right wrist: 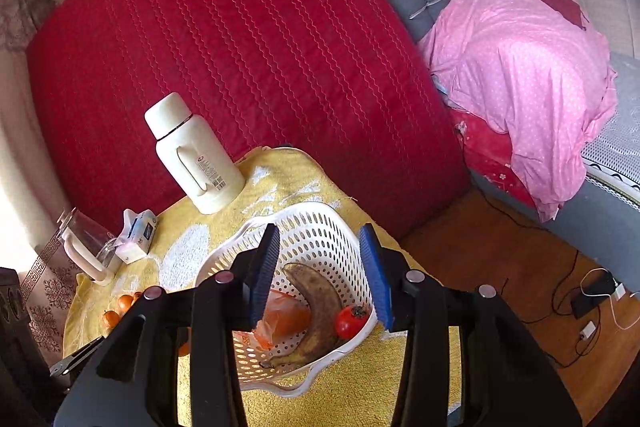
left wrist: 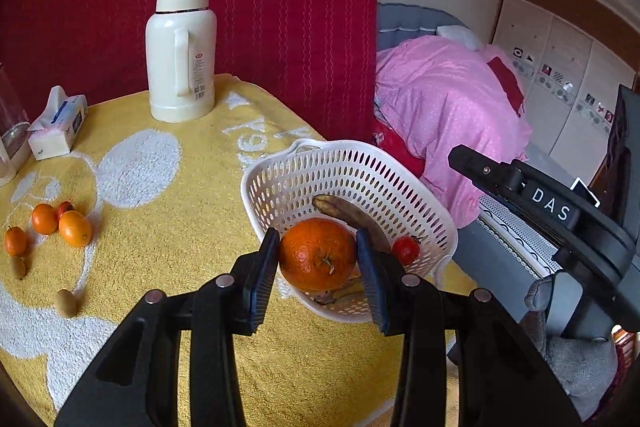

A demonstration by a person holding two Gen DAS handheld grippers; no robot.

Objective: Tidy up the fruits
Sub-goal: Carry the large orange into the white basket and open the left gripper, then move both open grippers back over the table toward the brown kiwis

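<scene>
Left claw (left wrist: pixel 318 259) clamped on large orange (left wrist: pixel 317 254), hanging over near rim of white perforated basket (left wrist: pixel 344 163). Step in hand: carrying orange to basket; next, probably lower and release clear of the brown banana (left wrist: pixel 348 215) and tomato (left wrist: pixel 405 250) inside. Right claw (right wrist: pixel 318 273) empty, jaws part-open, hovering over same basket, possibly crowding the drop. Small oranges (left wrist: pixel 60 223) and kiwis (left wrist: pixel 66 303) left on yellow-towelled surface (left wrist: pixel 180 267); thermos (left wrist: pixel 181 51), tissue pack (left wrist: pixel 58 125) behind.

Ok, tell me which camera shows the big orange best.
Left wrist view: the big orange sits sharp and whole between the left gripper pads, above the basket. The right wrist view shows only a blurred, partly hidden orange shape.
</scene>
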